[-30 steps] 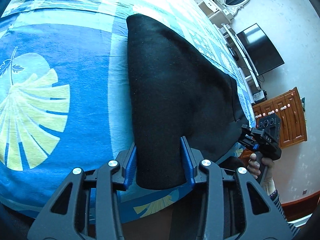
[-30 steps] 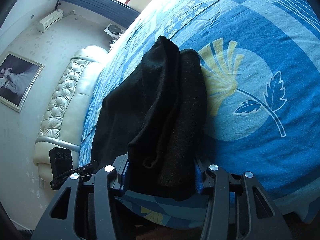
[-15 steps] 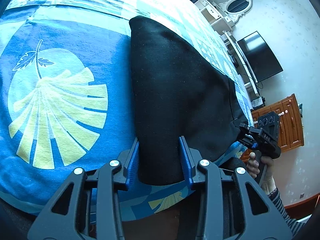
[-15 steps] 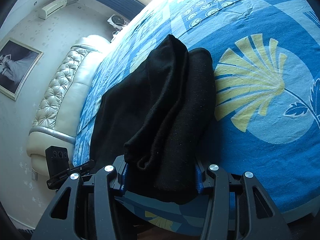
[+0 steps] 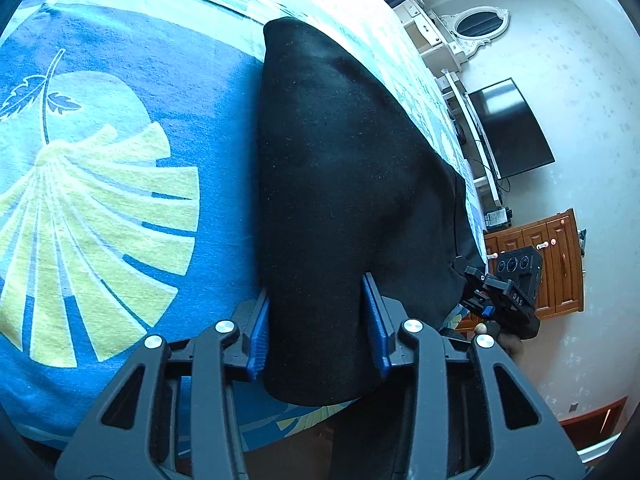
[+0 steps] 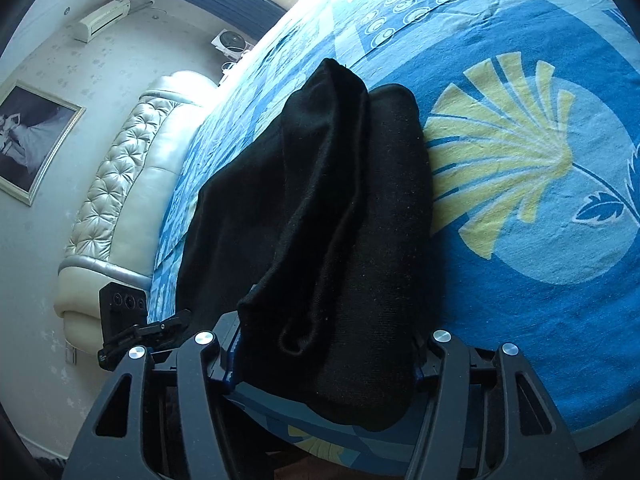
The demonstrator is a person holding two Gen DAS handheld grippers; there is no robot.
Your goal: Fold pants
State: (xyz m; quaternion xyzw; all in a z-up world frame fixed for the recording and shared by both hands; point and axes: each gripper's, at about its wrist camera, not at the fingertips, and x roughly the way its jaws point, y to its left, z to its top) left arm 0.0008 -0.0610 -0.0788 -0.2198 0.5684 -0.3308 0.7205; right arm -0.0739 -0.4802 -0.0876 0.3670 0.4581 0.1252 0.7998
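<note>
1. Pants (image 5: 344, 184), black knit, lie mid-frame on the blue bedspread (image 5: 120, 184), near ends overhanging its edge.
2. Soft, limp, light; layers slide.
3. Left gripper (image 5: 318, 340) pinches one end; right gripper (image 6: 324, 356) has just been widening around the bunched end.
4. You should regrip all layers at the edge.

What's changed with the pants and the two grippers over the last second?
The right gripper has just been opening its jaws; the bunched pants are still between them, with the pads hidden by cloth. In the left view, the leaf print on the bed cover slid rightward as the camera turned a little. The left gripper stays clamped on its end of the pants, which lie where they were.
</note>
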